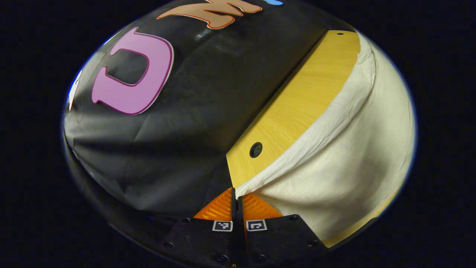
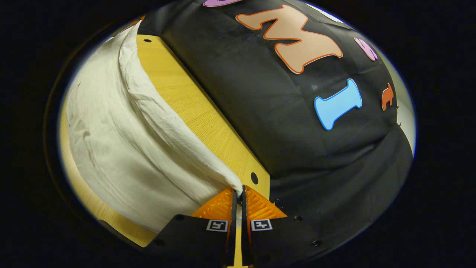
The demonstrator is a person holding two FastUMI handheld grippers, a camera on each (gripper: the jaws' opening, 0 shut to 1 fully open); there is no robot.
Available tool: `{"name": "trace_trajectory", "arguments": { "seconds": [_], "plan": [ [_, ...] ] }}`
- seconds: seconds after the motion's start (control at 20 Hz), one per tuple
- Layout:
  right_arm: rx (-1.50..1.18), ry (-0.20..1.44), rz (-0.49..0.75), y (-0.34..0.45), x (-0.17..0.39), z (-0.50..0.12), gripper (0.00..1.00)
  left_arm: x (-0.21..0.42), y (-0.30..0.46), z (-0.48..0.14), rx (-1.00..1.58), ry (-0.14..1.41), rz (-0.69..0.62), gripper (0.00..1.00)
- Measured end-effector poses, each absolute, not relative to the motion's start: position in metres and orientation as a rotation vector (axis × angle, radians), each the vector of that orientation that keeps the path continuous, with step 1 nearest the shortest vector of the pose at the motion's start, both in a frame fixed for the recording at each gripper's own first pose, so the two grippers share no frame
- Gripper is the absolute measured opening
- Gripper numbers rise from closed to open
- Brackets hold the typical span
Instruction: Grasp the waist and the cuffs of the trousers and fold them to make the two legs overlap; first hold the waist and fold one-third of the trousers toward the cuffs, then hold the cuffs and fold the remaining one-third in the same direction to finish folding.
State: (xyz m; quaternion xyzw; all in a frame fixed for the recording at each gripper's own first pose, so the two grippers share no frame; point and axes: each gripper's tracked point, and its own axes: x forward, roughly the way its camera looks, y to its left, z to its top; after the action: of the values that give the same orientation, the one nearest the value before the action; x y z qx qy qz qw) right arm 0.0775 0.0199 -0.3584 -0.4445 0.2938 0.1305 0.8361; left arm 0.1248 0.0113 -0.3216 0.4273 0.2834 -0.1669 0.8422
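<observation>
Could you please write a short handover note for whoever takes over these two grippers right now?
Left gripper: jaws shut on an edge of the trousers.
Right gripper: jaws shut on an edge of the same cloth.
The trousers are lifted off the wooden table, sagging between the grips.
Done: both grasps. Which fold is under way cannot be told from here.
Left: lay the held edge down and finish folding.

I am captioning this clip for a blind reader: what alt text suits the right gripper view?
The right gripper, fingers closed, pinches an edge of the cream-white cloth trousers, which drape away over a yellow wooden table. A small round hole in the tabletop lies beside the fingertips.
</observation>
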Motion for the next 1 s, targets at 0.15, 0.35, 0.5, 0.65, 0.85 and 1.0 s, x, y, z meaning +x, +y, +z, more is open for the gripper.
{"name": "trace_trajectory", "arguments": {
  "seconds": [0.15, 0.35, 0.5, 0.65, 0.85, 1.0],
  "plan": [
    [-0.923, 0.651, 0.240, 0.023, 0.086, -0.376, 0.08, 0.133, 0.006, -0.338, 0.897, 0.584, -0.354, 0.00],
    [-0.814, 0.684, 0.188, 0.032, 0.084, -0.375, 0.55, 0.136, -0.005, -0.344, 0.818, 0.545, -0.372, 0.14],
    [-0.730, 0.689, 0.132, 0.029, 0.073, -0.356, 0.98, 0.130, -0.011, -0.335, 0.722, 0.507, -0.357, 0.87],
    [-0.639, 0.683, 0.091, 0.025, 0.059, -0.341, 0.98, 0.119, -0.018, -0.315, 0.609, 0.481, -0.323, 0.95],
    [-0.463, 0.704, 0.043, 0.008, 0.039, -0.335, 0.98, 0.094, -0.020, -0.287, 0.461, 0.471, -0.242, 0.95],
    [-0.361, 0.737, -0.009, -0.016, 0.024, -0.337, 0.98, 0.083, -0.015, -0.260, 0.355, 0.458, -0.184, 0.95]
  ]
}}
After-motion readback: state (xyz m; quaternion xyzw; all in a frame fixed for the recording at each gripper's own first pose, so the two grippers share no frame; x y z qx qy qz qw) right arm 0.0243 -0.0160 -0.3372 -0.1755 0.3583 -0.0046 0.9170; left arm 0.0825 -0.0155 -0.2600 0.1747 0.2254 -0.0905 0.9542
